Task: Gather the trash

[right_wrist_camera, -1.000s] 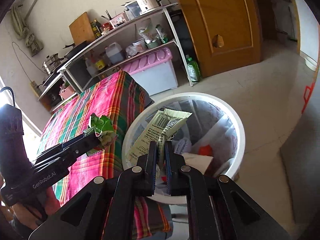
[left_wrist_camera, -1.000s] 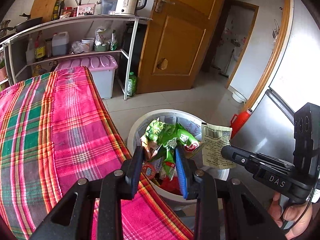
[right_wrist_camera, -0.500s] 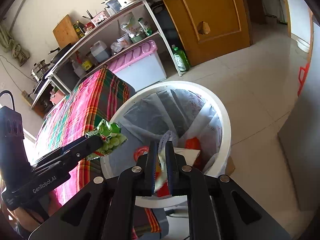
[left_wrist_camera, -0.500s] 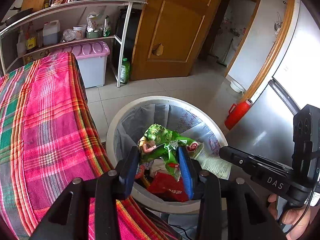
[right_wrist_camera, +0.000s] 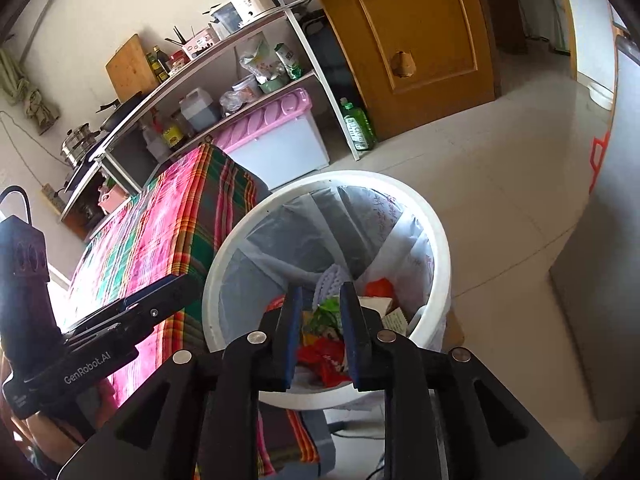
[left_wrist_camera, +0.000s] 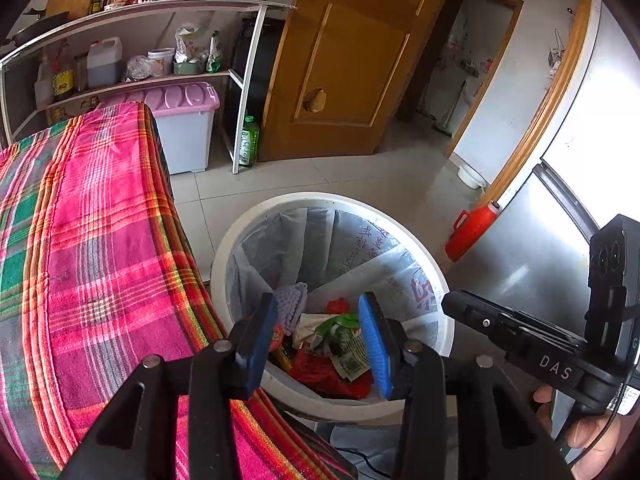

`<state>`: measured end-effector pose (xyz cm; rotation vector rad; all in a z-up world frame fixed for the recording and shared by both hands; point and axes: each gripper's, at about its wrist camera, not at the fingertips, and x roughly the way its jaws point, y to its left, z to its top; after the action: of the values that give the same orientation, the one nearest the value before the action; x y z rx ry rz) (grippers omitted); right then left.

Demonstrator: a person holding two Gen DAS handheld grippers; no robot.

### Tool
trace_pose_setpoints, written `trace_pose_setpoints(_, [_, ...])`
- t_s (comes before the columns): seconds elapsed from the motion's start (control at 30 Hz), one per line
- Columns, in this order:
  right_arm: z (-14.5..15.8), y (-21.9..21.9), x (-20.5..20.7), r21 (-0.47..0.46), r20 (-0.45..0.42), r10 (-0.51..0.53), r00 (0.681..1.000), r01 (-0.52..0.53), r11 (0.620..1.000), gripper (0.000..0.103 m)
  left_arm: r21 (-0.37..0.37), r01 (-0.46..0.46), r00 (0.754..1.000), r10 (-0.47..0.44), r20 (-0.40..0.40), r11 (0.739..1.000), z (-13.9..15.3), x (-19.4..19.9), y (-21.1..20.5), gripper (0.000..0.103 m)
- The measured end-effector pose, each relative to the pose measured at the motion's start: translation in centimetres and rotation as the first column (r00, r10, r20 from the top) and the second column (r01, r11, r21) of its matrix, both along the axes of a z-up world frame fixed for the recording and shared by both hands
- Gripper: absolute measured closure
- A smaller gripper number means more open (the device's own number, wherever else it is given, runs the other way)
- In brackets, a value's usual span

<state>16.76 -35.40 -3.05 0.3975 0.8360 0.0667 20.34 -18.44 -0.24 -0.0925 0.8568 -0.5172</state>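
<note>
Trash [left_wrist_camera: 336, 344] is seen piled at the bottom of the lined bin [left_wrist_camera: 280, 208], directly below and ahead of both claws. Among it a green wrapper [left_wrist_camera: 340, 326], red packets [left_wrist_camera: 320, 372], a printed sachet [left_wrist_camera: 354, 360] and a purple knitted piece [left_wrist_camera: 290, 300] can be told apart; the rest is hidden by the fingers or too crumpled to be made out. The left claw [left_wrist_camera: 318, 338] is held over the bin's near rim with its jaws apart and nothing clamped between them. The right claw [right_wrist_camera: 320, 328] is held over the same rim; its jaws are opening, and nothing is pressed between them, the trash being seen only through the gap. In the left wrist view the right claw's body is cut off at the frame edge, and only part of a hand [left_wrist_camera: 592, 432] on its handle is shown. To the left of the claws a cloth [left_wrist_camera: 92, 240] in pink and green plaid is shown, its edge touching or just beside the bin; which cannot be told. Beyond the bin lie open floor [left_wrist_camera: 360, 172], a shelf [left_wrist_camera: 248, 80], a pink-lidded box [left_wrist_camera: 184, 120], a green bottle [left_wrist_camera: 249, 140] and a door [left_wrist_camera: 352, 60]. To the right a red jug [left_wrist_camera: 472, 228] stands near a steel panel [left_wrist_camera: 528, 248]. Open room for moving lies above the bin's mouth.
</note>
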Motion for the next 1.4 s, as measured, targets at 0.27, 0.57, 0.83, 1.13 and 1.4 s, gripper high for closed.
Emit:
trace_pose_setpoints(0.27, [2.0, 1.8, -1.8, -0.027, 0.05, 0.021, 0.999, -0.02, 0.999, 0.077, -0.027, -0.019, 0.999, 0.02, 0.05, 0.999, 1.8, -2.1, 1.9, 0.058])
trace_pose_setpoints(0.57, [4.3, 5.3, -4.3, -0.087, 0.119, 0.073, 0.99, -0.063, 0.994, 0.072, -0.044, -0.048, 0.993, 0.052, 0.11, 0.998, 3.9, -5.2, 4.8, 0.058])
trace_pose_setpoints(0.83, [5.5, 8.5, -6.9, -0.147, 0.159, 0.12, 0.98, -0.097, 0.984, 0.071, -0.035, -0.088, 0.982, 0.092, 0.165, 0.996, 5.0, -8.2, 7.4, 0.056])
trace_pose_setpoints(1.13, [5.4, 10.9, -10.2, -0.227, 0.184, 0.138, 0.973, -0.095, 0.969, 0.071, 0.003, -0.122, 0.969, 0.118, 0.217, 0.993, 4.9, -11.8, 9.4, 0.056])
trace_pose_setpoints(1.4, [4.9, 11.7, -13.5, -0.271, 0.201, 0.141, 0.969, -0.083, 0.959, 0.067, 0.004, -0.125, 0.966, 0.121, 0.229, 0.992, 4.4, -14.8, 10.3, 0.055])
